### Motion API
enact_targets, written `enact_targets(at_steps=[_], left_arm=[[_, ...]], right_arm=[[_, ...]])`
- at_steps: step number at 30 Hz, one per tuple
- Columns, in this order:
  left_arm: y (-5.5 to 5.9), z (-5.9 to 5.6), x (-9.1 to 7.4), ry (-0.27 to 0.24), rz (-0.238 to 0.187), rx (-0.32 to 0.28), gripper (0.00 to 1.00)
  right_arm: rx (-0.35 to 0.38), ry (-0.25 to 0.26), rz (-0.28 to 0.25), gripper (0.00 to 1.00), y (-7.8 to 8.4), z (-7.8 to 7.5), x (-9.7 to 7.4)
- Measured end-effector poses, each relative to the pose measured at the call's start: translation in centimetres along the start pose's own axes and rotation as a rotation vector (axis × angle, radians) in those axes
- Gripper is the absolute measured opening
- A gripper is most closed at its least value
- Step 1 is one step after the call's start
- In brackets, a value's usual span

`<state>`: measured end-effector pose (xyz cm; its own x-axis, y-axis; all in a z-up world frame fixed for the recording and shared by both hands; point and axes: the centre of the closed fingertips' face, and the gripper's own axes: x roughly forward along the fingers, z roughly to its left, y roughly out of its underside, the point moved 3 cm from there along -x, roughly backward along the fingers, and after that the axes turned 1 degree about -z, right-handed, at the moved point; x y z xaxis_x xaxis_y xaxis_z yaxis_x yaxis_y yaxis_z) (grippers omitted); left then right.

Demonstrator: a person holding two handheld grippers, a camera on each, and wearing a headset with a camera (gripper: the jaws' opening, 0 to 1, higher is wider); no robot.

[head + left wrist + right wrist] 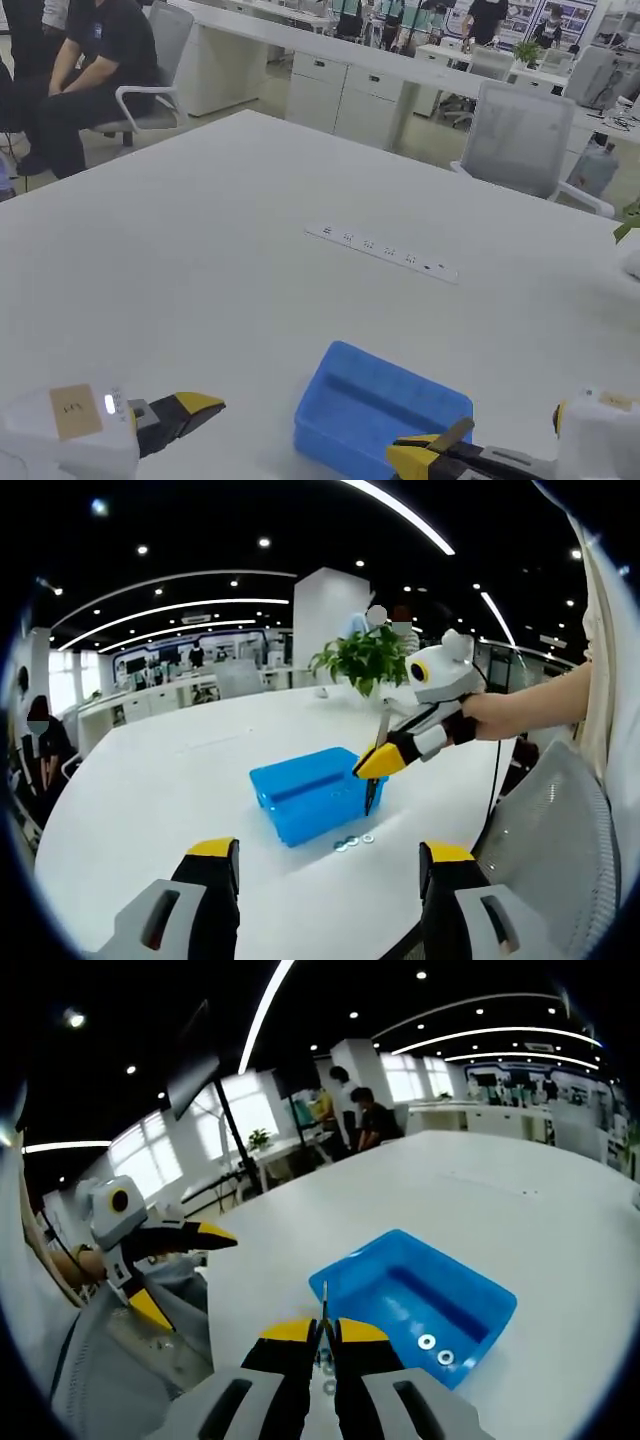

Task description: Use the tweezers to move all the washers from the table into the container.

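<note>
The blue container (372, 400) sits near the table's front edge. In the right gripper view it (470, 1295) holds two washers (436, 1349). My right gripper (322, 1333) is shut on thin tweezers (324, 1318). From the left gripper view, the right gripper (378, 762) holds the tweezers (371, 792) tips-down just above a few washers (351, 842) lying on the table beside the container (300, 795). My left gripper (330, 865) stands open and holds nothing, left of the container (205, 408). The right gripper (405, 452) is at the container's near right corner.
The white table (200, 260) has a flush power strip (385, 252) in the middle. Grey chairs (515, 140) and seated people (90, 70) are beyond the far edges. A potted plant (365, 660) stands at the table's end.
</note>
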<state>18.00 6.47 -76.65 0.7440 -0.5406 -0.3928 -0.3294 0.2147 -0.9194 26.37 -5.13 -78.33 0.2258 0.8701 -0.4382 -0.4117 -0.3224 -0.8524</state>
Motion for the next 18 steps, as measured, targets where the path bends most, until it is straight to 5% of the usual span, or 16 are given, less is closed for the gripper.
enact_targets(at_steps=[18], left_arm=[[0.2,-0.1,0.0,0.0,0.007,0.006,0.73]], right_arm=[[0.003,-0.022,0.097,0.04,2.9,-0.1,1.4]])
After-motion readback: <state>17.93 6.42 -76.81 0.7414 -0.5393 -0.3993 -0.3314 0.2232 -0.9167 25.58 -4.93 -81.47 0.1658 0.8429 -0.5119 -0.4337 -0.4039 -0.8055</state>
